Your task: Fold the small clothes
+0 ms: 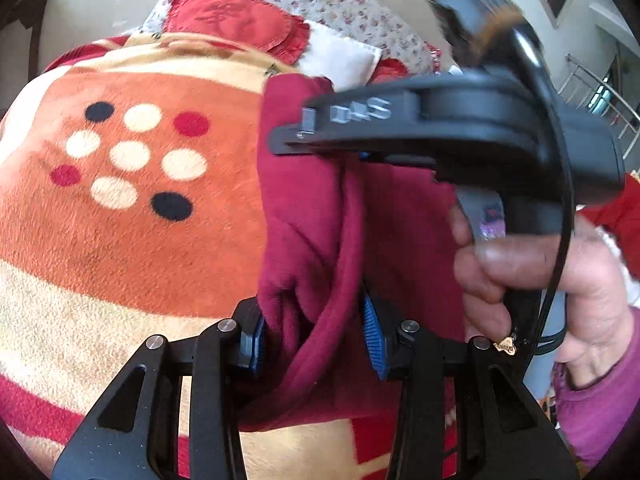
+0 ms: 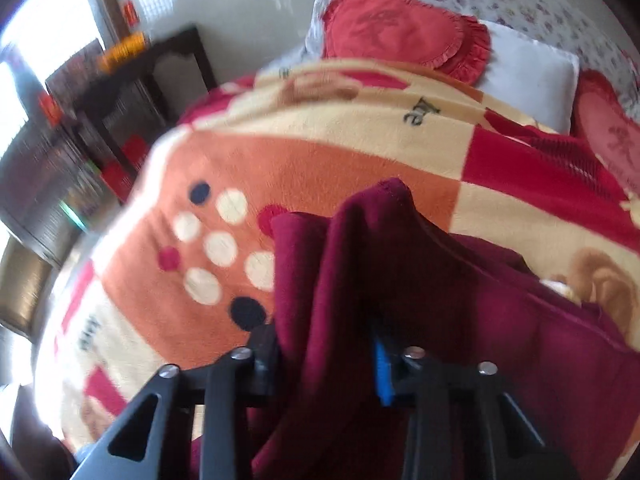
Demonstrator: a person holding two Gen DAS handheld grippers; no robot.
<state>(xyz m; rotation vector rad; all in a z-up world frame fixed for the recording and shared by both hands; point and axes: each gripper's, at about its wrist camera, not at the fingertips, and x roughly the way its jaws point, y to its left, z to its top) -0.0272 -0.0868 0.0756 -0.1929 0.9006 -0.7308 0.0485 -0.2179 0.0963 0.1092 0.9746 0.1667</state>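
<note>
One dark red garment [image 1: 316,216] is seen, bunched in soft folds on a patterned fleece blanket [image 1: 120,240] — orange, cream and red panels, with a cluster of round spots on the orange one. In the left wrist view ten spots are counted: six cream, two red, two black. Beyond the blanket two red frilled cushions [image 2: 400,28] are visible in the right wrist view, one of them cut off at the right edge, with one white pillow [image 2: 532,68] lying between them and a flowered sheet [image 1: 348,4] behind.

Two grippers are counted. The left gripper [image 1: 316,340] is pointed downward over the blanket, and a thick fold of the garment is clamped between its two blue-padded fingers [image 1: 374,340]. The right gripper [image 2: 328,360] is likewise angled steeply down, and cloth of the same garment is pinched between its fingers, one blue pad [image 2: 383,372] showing at the right of the fold. In the left wrist view the right gripper's black body is seen from the side, just above the garment, its handle wrapped by one hand [image 1: 532,292] in a magenta sleeve [image 1: 596,400] — the fingers curled round the grip.
</note>
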